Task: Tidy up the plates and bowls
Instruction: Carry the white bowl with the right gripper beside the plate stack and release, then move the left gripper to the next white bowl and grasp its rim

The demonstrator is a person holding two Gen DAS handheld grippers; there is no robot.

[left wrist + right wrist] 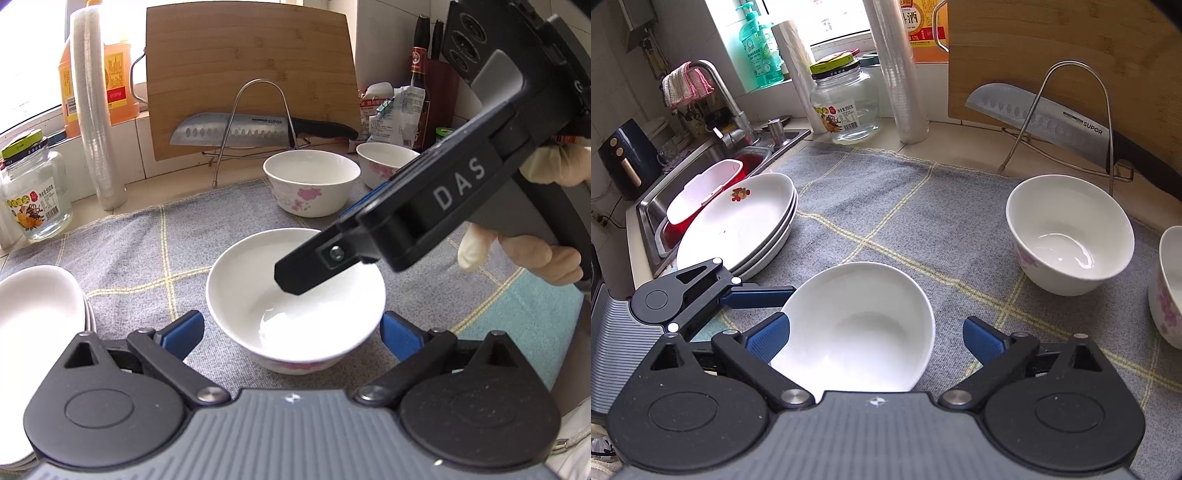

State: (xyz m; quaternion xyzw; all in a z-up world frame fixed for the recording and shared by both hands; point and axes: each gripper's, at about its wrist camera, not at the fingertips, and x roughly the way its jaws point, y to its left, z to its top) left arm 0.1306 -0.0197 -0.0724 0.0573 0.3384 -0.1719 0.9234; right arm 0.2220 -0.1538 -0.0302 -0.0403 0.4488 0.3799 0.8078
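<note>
Bowl (295, 295) sits between both released grippers; only the right view shows stacked plates' (738, 225) tops.

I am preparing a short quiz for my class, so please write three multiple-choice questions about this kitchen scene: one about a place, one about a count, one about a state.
1. Where does the stack of plates stand?
A. on the cloth's edge by the sink
B. behind the cutting board
C. inside a bowl

2. How many bowls stand on the cloth?
A. one
B. three
C. five

3. How is the left gripper?
A. shut on a plate
B. shut on the knife
C. open, either side of a bowl

Answers:
1 A: the plates sit beside the sink.
2 B: the near bowl, the middle bowl, the far bowl.
3 C: its fingers stand clear of the near bowl.
</note>
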